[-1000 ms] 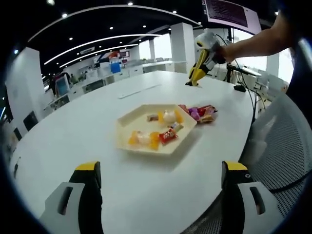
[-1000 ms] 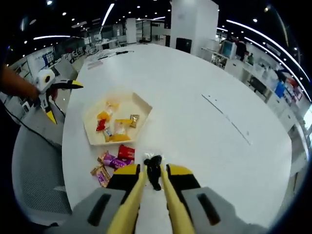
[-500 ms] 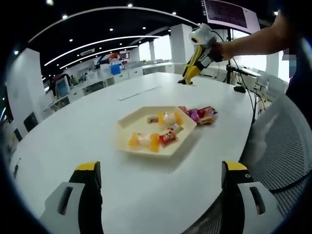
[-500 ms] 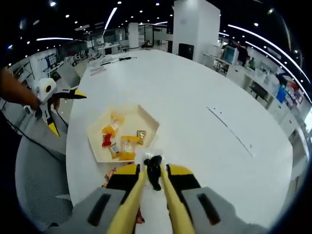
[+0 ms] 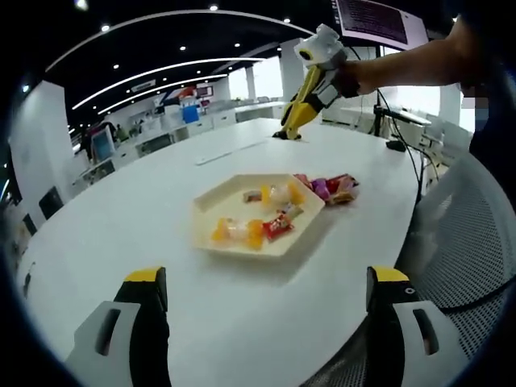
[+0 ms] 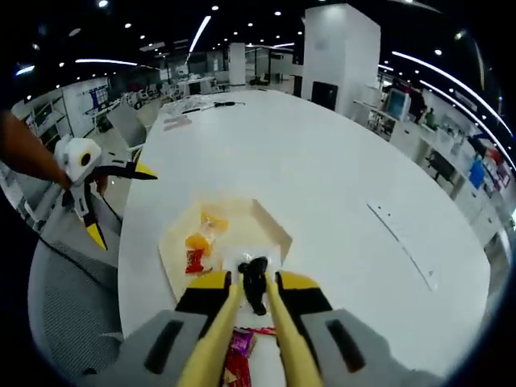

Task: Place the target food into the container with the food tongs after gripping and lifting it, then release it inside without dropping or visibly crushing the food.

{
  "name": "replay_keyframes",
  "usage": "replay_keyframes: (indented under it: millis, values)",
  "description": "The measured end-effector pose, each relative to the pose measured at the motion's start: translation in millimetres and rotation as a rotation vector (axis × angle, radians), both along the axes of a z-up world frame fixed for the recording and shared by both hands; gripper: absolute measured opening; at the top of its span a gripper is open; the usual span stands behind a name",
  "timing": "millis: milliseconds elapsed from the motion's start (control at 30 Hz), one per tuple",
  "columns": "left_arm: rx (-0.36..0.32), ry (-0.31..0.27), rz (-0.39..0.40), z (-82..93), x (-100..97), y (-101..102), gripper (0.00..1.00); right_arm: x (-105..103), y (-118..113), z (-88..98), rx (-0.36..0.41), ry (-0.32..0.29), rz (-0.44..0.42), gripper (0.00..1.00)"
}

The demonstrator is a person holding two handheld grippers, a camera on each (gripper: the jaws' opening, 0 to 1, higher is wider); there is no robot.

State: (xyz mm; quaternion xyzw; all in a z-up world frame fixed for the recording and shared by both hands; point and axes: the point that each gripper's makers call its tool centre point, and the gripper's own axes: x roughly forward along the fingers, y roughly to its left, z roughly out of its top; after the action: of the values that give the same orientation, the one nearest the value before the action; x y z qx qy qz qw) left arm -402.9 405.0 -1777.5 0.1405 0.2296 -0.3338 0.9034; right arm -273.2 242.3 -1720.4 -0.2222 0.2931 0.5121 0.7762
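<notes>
Your white table (image 5: pixel 145 210) carries the cream hexagonal tray (image 5: pixel 242 242), which holds several wrapped sweets (image 5: pixel 278 224); more sweets (image 5: pixel 332 188) lie just beside its rim. Your left gripper (image 5: pixel 262 322), jaws spread wide, idles near the table edge. Your right gripper (image 6: pixel 251 292), jaws pressed together, pinches a clear-wrapped candy (image 6: pixel 254 278) above the tray (image 6: pixel 173 262). Judged step: transport. Next, lower over a bare patch, then part the jaws gently.

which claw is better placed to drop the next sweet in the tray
Right. The right claw is shut on a wrapped sweet and hangs above the tray. The left claw is open and holds nothing, low at the table's near edge.
</notes>
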Motion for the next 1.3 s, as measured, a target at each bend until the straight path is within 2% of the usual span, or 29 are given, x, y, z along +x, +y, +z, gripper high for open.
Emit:
replay_keyframes:
  millis: [300, 433, 467, 933, 1067, 1133, 1233, 1267, 1300]
  values:
    - [0.001, 0.004, 0.009, -1.1, 0.8, 2.5, 0.99, -6.5, 39.9, -2.8, 0.007, -0.001, 0.047, 0.21]
    - [0.005, 0.006, 0.005, -2.2, 0.2, 2.6, 0.99, -8.0, 53.4, -2.6, 0.009, -0.012, 0.059, 0.21]
    - [0.005, 0.006, 0.006, -2.3, 0.2, 3.1, 0.99, -6.7, 57.9, -1.9, 0.013, -0.032, 0.054, 0.21]
    - [-0.009, 0.011, 0.023, -2.2, 1.6, 5.5, 0.99, -2.4, 77.3, -26.2, -0.010, -0.029, 0.041, 0.21]
    - [-0.003, 0.010, 0.023, -3.0, 1.4, 6.3, 0.99, 5.2, 83.8, -26.3, -0.009, -0.036, 0.031, 0.22]
    - [0.016, -0.005, -0.008, -2.5, -1.5, 1.0, 0.99, 12.9, 86.8, -27.6, -0.020, -0.041, 0.030, 0.22]
    - [0.022, -0.003, -0.011, -3.4, -1.5, 1.3, 0.99, 19.3, 90.9, -24.9, 0.003, -0.030, 0.004, 0.24]
    - [0.024, -0.006, -0.007, -3.3, -1.1, 2.9, 0.99, 17.9, 95.4, -23.3, 0.035, -0.002, -0.001, 0.25]
    - [0.025, -0.005, -0.003, -3.8, -0.8, 4.4, 0.99, 18.9, 96.4, -21.3, 0.047, -0.008, -0.007, 0.25]
